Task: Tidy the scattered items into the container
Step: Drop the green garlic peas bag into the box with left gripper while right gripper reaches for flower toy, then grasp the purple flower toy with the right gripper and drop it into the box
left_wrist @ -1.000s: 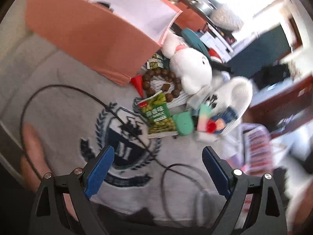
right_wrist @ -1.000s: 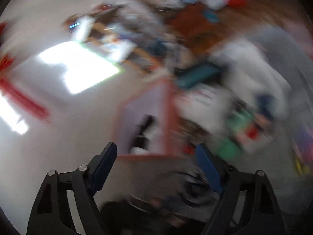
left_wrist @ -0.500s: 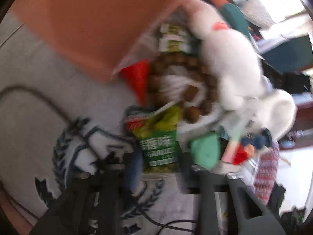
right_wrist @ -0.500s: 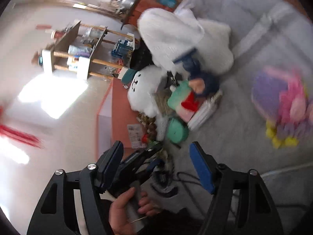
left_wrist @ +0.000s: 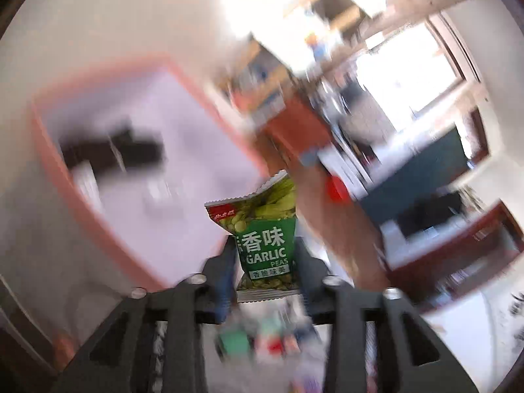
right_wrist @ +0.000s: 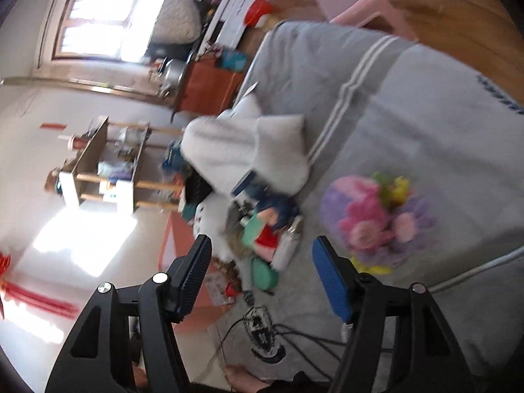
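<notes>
My left gripper [left_wrist: 263,258] is shut on a green packet of garlic peas [left_wrist: 265,245] and holds it up in the air. The orange box [left_wrist: 98,222] with a pale inside lies just beyond and to the left, blurred. My right gripper [right_wrist: 262,262] is open and empty above the grey blanket [right_wrist: 409,114]. Ahead of it lies a pile of scattered items: a mint green case [right_wrist: 263,271], a white bottle [right_wrist: 288,245], a white plush toy [right_wrist: 209,219] and a white fluffy cloth [right_wrist: 249,157].
A pink and purple plush toy [right_wrist: 376,219] lies right of the right gripper. Black cables [right_wrist: 294,334] run over the blanket. A wooden shelf [right_wrist: 104,163], an orange cabinet [right_wrist: 209,85] and a window [right_wrist: 108,23] stand behind. Dark items [left_wrist: 114,147] lie inside the box.
My left gripper closed on the peas packet and lifted it off the blanket toward the orange box. My right gripper swung over to face the pile and stayed open.
</notes>
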Demonstrator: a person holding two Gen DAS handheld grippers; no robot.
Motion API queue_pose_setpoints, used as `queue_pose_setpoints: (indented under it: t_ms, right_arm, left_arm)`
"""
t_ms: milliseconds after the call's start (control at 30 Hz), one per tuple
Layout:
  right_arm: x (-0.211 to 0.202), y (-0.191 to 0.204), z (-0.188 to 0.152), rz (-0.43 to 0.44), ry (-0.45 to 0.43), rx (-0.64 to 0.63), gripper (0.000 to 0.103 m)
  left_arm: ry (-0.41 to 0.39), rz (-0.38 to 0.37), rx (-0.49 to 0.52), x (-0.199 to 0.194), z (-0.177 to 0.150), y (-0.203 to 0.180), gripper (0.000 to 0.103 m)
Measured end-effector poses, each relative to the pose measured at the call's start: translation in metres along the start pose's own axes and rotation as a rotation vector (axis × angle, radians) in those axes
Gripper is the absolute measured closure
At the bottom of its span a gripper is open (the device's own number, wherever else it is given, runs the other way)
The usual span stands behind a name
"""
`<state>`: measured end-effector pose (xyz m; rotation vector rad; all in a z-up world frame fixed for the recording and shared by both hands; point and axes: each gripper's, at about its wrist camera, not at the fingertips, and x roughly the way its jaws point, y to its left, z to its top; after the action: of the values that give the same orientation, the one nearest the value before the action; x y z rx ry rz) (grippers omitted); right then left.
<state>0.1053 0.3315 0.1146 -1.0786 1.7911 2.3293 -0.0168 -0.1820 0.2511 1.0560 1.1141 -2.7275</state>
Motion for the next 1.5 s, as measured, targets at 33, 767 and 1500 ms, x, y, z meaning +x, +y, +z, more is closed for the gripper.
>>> queue_pose_setpoints:
  t_ms: [33, 767, 1500]
  right_arm:
    - [-0.001, -0.004, 0.002, -0.014, -0.007, 0.018, 0.038]
    - [0.062, -0.058, 0.018, -0.249, 0.136, 0.12, 0.05]
    - [0.077, 0.339, -0.156, 0.233, 0.158, -0.721, 0.003]
  left_arm:
    - [0.002, 0.069, 0.002, 0.004, 0.009, 0.001, 0.0]
    - [0.491, 0.091, 0.243, 0.054, -0.2, 0.056, 0.0]
    - [0.584, 0.076, 0.134, 0.087, -0.208, 0.084, 0.0]
